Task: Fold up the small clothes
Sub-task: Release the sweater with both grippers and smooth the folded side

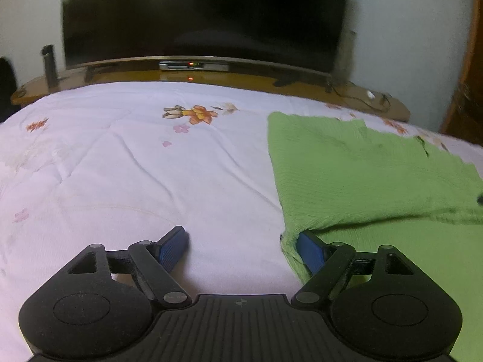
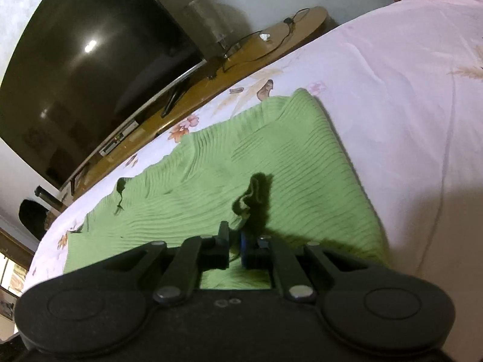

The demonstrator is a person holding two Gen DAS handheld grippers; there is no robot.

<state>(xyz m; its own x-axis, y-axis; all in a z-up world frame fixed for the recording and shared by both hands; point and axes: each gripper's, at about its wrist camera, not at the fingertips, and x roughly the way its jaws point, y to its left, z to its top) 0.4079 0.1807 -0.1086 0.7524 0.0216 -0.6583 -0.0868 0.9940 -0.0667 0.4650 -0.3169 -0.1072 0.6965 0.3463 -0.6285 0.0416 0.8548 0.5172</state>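
Observation:
A green ribbed garment [image 1: 362,175] lies on the white floral bedsheet [image 1: 135,166], at the right in the left wrist view. My left gripper [image 1: 241,246] is open and low over the sheet. Its right finger [image 1: 311,252] is tucked under the garment's near left edge, its left finger [image 1: 172,249] is on bare sheet. In the right wrist view the garment [image 2: 241,157] fills the middle. My right gripper [image 2: 237,241] is shut on a bunched fold of the green cloth [image 2: 250,196], lifted a little above the rest.
A large dark TV [image 1: 205,15] stands on a wooden stand [image 1: 181,75] beyond the bed's far edge, with cables [image 2: 271,39] on it. A wooden cabinet [image 1: 465,90] is at the far right. Bare sheet [image 2: 407,90] lies right of the garment.

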